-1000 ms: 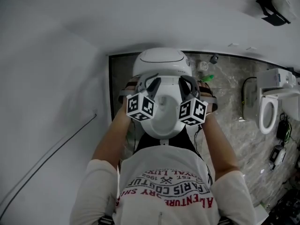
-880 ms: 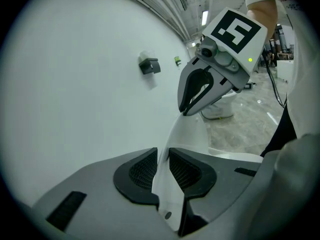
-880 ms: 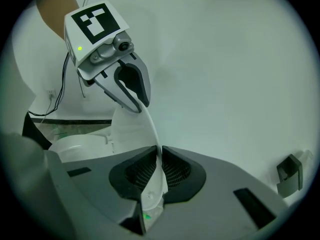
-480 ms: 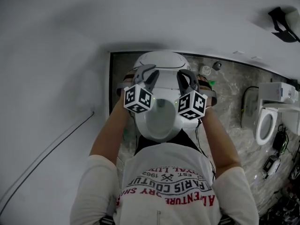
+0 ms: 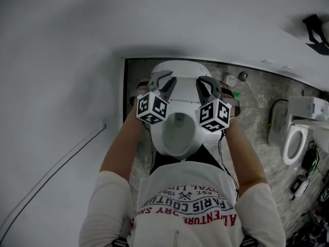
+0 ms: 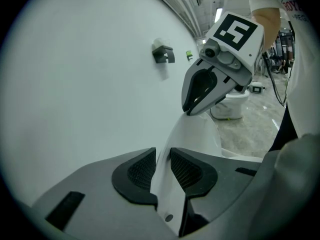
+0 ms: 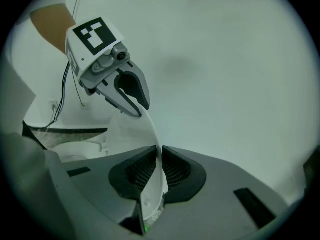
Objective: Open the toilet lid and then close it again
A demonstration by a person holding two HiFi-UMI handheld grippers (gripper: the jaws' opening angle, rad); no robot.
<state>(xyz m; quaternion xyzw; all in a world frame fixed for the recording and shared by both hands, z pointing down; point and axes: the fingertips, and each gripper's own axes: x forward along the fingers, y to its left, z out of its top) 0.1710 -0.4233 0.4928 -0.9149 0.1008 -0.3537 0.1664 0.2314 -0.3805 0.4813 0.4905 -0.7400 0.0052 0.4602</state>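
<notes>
1. Head view. The toilet lid [image 5: 182, 86] stands raised at upper centre of the frame, with the open bowl [image 5: 177, 130] just below it.
   - The left claw [image 5: 163, 80] sits on the lid's left side edge and the right claw [image 5: 206, 85] on its right side edge. They are level with each other, so neither hand is nearer.
   - The lid's long axis runs from the hinge, up-frame, to its free end. Lowering it would probably mean swinging it down-frame onto the bowl, towards the person's torso [image 5: 185, 199], which stands close against the bowl's front.
   - A second toilet [image 5: 294, 140] stands well apart at the right, on the marbled floor [image 5: 257, 112]. A white wall [image 5: 61, 86] fills the left.

2. Left gripper view. The left claw [image 6: 162, 166] is narrowly parted, with the lid's thick rim filling the gap and both ribbed pads against it.
   - The lid rises up-frame to the right claw [image 6: 192, 106] on the opposite edge.
   - A wall bracket [image 6: 164, 55] at upper centre is well clear of the lid.

3. Right gripper view. The right claw [image 7: 159, 171] is almost closed, pinching the lid's thin edge.
   - The lid curves up and left to the left claw [image 7: 143, 109].
   - The bowl's rim lies at lower left, beneath the lid and unobstructed.
</notes>
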